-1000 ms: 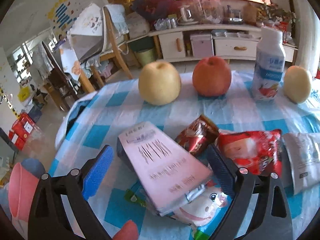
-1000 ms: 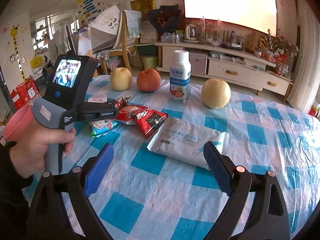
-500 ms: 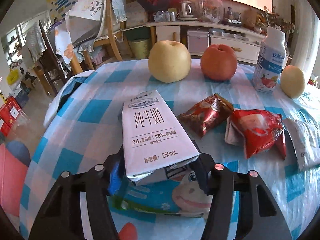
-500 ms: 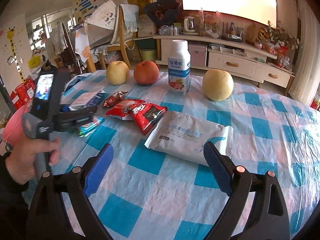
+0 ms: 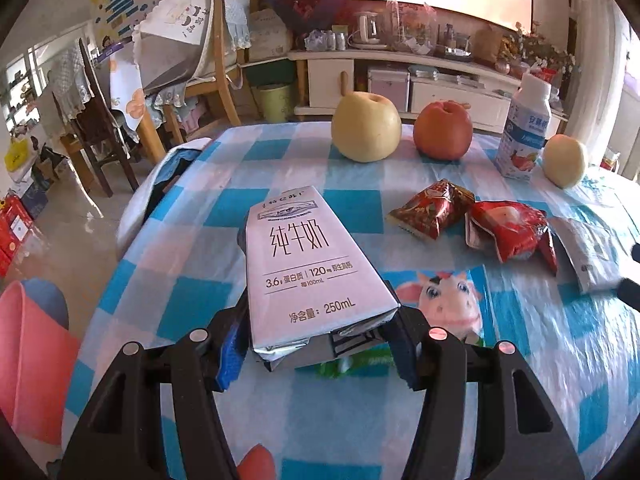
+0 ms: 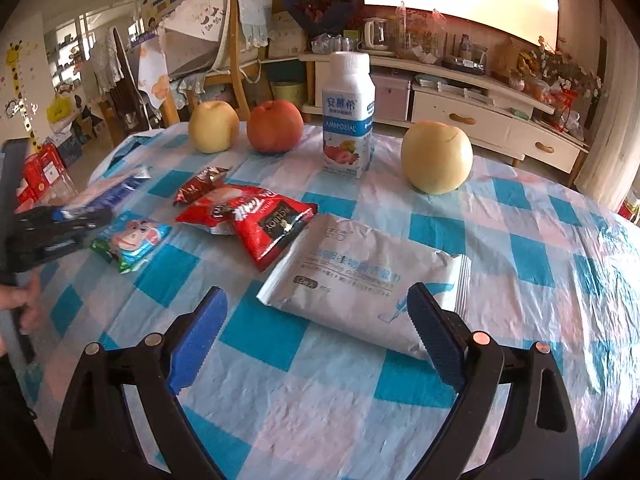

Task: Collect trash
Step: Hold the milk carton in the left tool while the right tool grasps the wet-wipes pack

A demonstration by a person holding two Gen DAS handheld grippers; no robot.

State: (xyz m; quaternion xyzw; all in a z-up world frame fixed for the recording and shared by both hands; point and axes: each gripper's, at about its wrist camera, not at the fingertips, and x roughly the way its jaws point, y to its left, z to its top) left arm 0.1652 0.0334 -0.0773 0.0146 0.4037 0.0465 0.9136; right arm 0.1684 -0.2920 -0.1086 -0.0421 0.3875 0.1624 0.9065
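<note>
Milk carton (image 5: 310, 276) reads "250mL", clamped by left gripper (image 5: 316, 344) fingers.

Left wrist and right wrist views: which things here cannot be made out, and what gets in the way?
- Milk carton: its underside and near end, left wrist view, hidden by the left gripper clamping it.
- Cartoon wrapper: left wrist view, mostly covered by the carton.
- White pouch: left wrist view, cut off by the right edge; its print is blurred in the right wrist view.
- Left gripper: right wrist view, motion-blurred at the left edge.
</note>
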